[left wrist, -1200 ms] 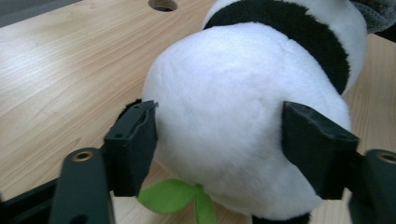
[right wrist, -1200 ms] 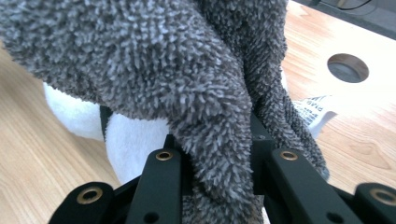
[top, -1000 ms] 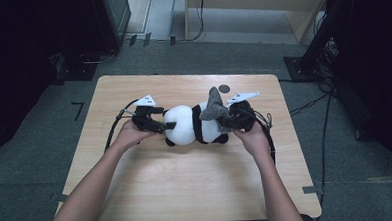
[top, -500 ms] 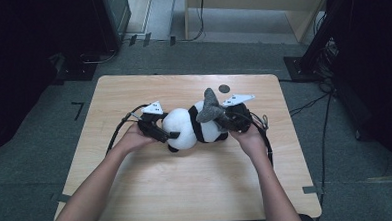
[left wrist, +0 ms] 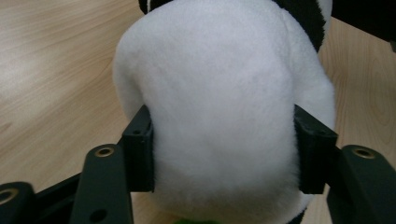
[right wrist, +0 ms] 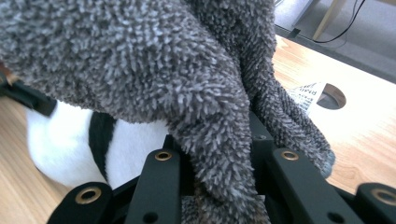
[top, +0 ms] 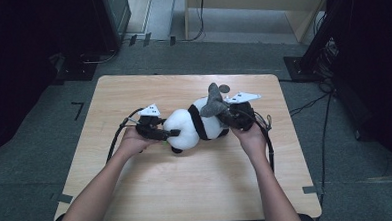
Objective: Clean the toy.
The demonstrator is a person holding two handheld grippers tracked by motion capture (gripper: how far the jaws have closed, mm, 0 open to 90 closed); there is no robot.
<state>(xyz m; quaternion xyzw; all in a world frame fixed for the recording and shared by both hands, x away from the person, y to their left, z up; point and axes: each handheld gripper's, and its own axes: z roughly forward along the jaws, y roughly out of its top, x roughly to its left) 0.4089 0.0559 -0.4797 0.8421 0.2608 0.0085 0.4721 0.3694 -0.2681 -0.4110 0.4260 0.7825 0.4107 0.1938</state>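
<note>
On the table [top: 137,193] my left gripper [top: 161,134] has just been closing and squeezes the panda [top: 187,128]; my right gripper [top: 233,120] clamps the grey toy [top: 213,103].

The white tag [right wrist: 308,95] bears print too small to read.

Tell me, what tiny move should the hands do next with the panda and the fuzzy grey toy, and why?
Probably lift the grey plush toy off the plush panda. The left hand-held gripper has just been closing and now squeezes the panda's white body on the wooden table, while the right hand-held gripper is shut on the grey toy draped over it.
</note>
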